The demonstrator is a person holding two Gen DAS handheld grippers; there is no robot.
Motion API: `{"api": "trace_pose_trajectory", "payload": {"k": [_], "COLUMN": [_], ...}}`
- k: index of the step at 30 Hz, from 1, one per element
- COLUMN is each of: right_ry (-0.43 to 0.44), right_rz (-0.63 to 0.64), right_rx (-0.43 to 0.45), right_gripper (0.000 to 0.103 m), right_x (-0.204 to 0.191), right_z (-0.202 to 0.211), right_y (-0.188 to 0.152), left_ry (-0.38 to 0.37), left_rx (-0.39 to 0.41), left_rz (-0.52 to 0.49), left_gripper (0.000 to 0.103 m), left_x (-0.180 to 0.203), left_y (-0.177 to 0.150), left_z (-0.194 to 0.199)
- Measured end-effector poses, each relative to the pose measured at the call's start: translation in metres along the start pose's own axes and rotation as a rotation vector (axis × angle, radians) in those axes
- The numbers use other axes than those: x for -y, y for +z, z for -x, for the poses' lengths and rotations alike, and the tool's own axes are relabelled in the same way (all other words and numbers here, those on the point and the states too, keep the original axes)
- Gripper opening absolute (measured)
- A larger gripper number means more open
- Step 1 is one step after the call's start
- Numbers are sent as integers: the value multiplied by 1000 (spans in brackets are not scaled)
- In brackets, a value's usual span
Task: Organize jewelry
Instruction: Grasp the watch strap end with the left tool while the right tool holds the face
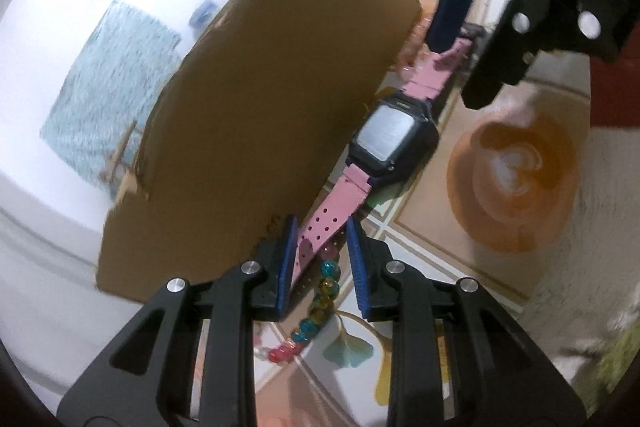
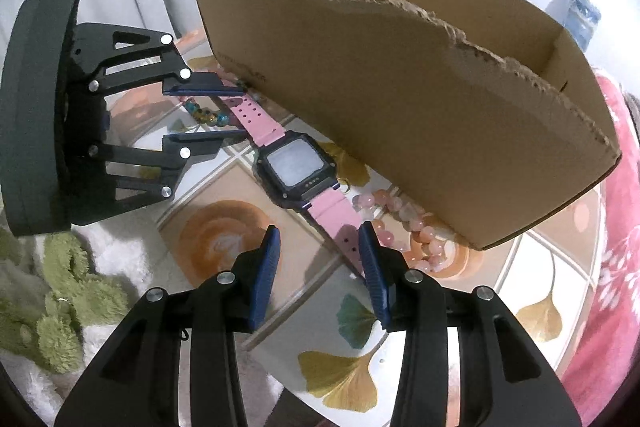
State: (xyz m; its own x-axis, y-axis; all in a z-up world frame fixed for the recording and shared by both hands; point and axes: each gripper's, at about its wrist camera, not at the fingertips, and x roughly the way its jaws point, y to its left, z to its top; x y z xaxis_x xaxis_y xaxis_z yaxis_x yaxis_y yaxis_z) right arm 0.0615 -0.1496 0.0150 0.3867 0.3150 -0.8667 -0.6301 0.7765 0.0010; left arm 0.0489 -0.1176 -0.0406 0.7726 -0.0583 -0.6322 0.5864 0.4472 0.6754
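Observation:
A pink-strapped watch [image 2: 296,165] with a dark square case lies flat along the front wall of a cardboard box [image 2: 400,99]. My left gripper [image 2: 244,113] is open, its jaws straddling the far strap end without pressing it. In the left wrist view that strap [image 1: 316,239] lies between the pads of the left gripper [image 1: 322,227], above a multicoloured bead bracelet [image 1: 324,291]. My right gripper [image 2: 320,231] is open over the near strap end [image 2: 344,235], which lies by its right pad. A pink bead bracelet [image 2: 400,223] lies against the box. The watch [image 1: 392,135] and right gripper [image 1: 458,73] show further off.
The items rest on a cloth printed with ginkgo leaves [image 2: 340,375] and a coffee cup picture [image 2: 228,243]. A green plush toy [image 2: 60,299] lies at the left and pink patterned fabric [image 2: 616,227] at the right. The box has a torn front edge.

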Motion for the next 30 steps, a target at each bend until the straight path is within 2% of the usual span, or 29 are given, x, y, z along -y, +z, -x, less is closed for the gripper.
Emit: {"api": "trace_pose_trajectory", "payload": {"k": [7,13,19,28,30], "right_ry": [19,5,-45,-97,-108], "right_rz": [-7,34,150,270,297], "right_rx": [21,31,22,-27,-37], "right_gripper": [40,40,40,40,35], "right_x": [2,5,-8,-11,-15], "right_z": [-3,8,7,-2,-2], "right_y": [-2,-11,-8,0,2], "left_ry": [-46,-39,-62,-50,-48], "left_rx": [-21,-31,-22,24,33], "left_rz": [-90,-123,-121,-107,-94], "left_gripper": [25,25,9,3,3], "left_x": [7,1,6,18,16], "left_y": [9,24,27,15,13], "left_z": [5,-2,5,22,26]}}
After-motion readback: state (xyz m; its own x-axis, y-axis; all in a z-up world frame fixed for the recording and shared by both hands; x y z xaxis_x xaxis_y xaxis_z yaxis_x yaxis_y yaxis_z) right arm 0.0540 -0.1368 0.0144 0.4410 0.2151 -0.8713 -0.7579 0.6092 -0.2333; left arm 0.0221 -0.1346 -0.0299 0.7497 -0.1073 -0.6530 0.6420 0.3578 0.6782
